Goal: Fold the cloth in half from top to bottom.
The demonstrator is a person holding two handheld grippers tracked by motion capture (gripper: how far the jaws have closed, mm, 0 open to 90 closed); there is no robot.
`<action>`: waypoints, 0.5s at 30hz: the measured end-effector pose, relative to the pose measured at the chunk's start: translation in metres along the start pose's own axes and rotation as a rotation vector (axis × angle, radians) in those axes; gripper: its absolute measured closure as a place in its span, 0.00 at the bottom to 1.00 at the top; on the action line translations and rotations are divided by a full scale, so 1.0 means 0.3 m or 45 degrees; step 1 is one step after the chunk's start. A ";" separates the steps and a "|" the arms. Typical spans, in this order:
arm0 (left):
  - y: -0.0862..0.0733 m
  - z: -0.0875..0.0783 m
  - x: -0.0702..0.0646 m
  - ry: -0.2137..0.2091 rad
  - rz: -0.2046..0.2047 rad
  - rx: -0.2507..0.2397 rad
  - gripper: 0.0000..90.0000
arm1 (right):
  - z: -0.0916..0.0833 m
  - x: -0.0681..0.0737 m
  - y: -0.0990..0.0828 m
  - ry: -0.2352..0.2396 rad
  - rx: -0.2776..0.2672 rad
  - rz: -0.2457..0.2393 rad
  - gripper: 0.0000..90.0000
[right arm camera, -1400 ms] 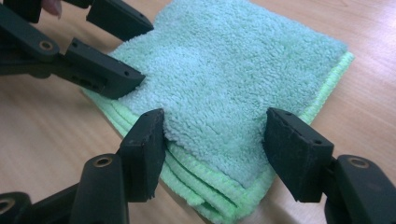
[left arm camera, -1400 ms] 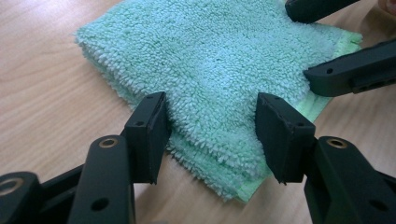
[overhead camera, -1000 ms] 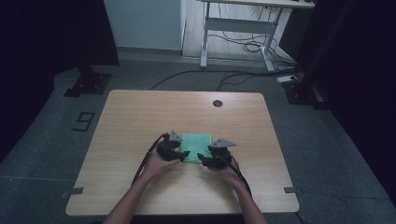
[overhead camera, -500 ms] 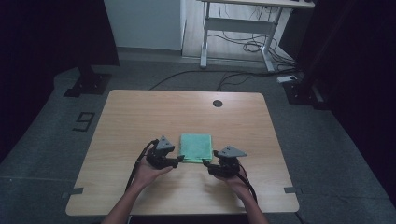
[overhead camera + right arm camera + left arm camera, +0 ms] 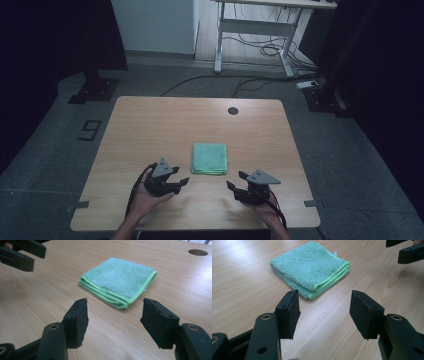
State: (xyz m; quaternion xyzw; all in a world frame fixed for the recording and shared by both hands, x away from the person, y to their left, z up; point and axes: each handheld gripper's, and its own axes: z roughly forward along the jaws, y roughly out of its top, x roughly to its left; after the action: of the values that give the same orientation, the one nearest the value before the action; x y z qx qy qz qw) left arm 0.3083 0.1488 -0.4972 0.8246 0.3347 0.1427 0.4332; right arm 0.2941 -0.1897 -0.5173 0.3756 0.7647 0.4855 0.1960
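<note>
Currently the folded green towel (image 5: pixel 210 158) is lying flat mid-table, folding apparently complete. Left gripper (image 5: pixel 181 183) and right gripper (image 5: pixel 236 180) are hovering near the towel's front corners, jaws wide, holding nothing.

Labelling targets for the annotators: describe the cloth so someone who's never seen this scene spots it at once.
Start at the light wooden table with a round hole near its far edge. Nearer the person than that hole, in the middle of the table, lies the folded cloth, between and just beyond the two black grippers. It is a mint-green terry square with a brighter green hem, the one soft, coloured thing there.
</note>
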 end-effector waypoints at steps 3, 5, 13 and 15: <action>-0.018 -0.018 -0.009 0.007 0.013 0.002 0.45 | -0.025 -0.003 -0.019 0.004 -0.016 0.018 0.43; -0.032 -0.027 -0.018 0.023 0.028 0.004 0.45 | -0.036 -0.003 -0.035 0.000 -0.007 0.024 0.42; -0.109 -0.045 -0.034 0.029 0.004 0.045 0.45 | -0.069 -0.019 -0.098 -0.008 0.034 0.047 0.41; -0.123 -0.050 -0.035 0.041 -0.011 0.039 0.44 | -0.072 -0.023 -0.110 -0.010 0.058 0.046 0.41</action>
State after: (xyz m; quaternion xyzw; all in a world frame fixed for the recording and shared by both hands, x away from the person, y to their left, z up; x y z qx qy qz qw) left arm 0.2769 0.1659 -0.5176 0.8272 0.3473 0.1489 0.4158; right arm 0.2714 -0.2160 -0.5373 0.3955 0.7680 0.4698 0.1816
